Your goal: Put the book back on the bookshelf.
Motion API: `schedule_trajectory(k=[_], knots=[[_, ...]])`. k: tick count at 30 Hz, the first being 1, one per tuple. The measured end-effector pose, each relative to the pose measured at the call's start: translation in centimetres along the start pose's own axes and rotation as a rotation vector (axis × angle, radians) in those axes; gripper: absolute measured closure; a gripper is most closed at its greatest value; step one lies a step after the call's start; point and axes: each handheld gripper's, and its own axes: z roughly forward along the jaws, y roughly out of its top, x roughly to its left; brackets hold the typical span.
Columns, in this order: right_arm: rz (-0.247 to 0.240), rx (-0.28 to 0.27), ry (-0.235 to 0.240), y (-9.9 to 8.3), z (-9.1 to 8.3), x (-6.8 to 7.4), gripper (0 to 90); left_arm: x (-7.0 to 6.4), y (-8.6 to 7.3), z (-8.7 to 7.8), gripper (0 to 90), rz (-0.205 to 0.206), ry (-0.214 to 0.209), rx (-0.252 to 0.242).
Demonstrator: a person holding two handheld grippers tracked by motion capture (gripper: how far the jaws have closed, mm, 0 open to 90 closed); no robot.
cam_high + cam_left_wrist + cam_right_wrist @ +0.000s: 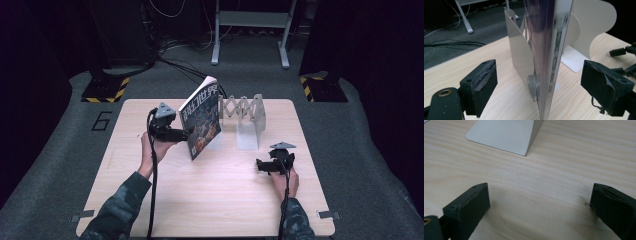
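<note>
The left gripper (184,134) is straddling the tilted book (201,120), jaws wide and unclamped, beside the metal bookend (248,117) mid-tabletop. It should close squarely before standing the book up. The right gripper (262,165) is idling open and empty, near right.

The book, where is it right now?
In the high view the book stands tilted near the table's middle, between the left gripper and the white expanding bookend.

We see a pale light-grained wooden table (210,200) with a matt finish, a glossy-covered paper book (201,119), a smooth satin grey metal bookend rack (248,117), our grippers' matt black rubbery pads (482,83), worn rough.
</note>
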Motion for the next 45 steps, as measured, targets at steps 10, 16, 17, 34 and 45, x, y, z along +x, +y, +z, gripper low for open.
schedule_trajectory(k=[10,16,17,34,45], knots=[[-0.002,-0.002,0.003,0.0,0.0,-0.1,2.4,0.1,-3.9,2.1,20.7,-0.046,-0.004,0.059],[-0.003,-0.002,0.003,0.0,0.0,-0.1,2.5,-0.2,-6.1,3.5,26.4,-0.079,-0.014,0.088],[-0.003,-0.002,0.003,0.0,0.0,-0.1,2.5,-0.2,-6.1,3.5,27.7,-0.079,-0.014,0.088],[-0.007,-0.004,0.007,0.0,0.0,-0.1,3.0,-1.6,-10.1,6.5,62.1,-0.187,0.019,0.146],[-0.008,-0.004,0.007,0.0,0.0,-0.1,2.9,-2.7,-10.8,7.4,70.4,-0.263,-0.036,0.143]])
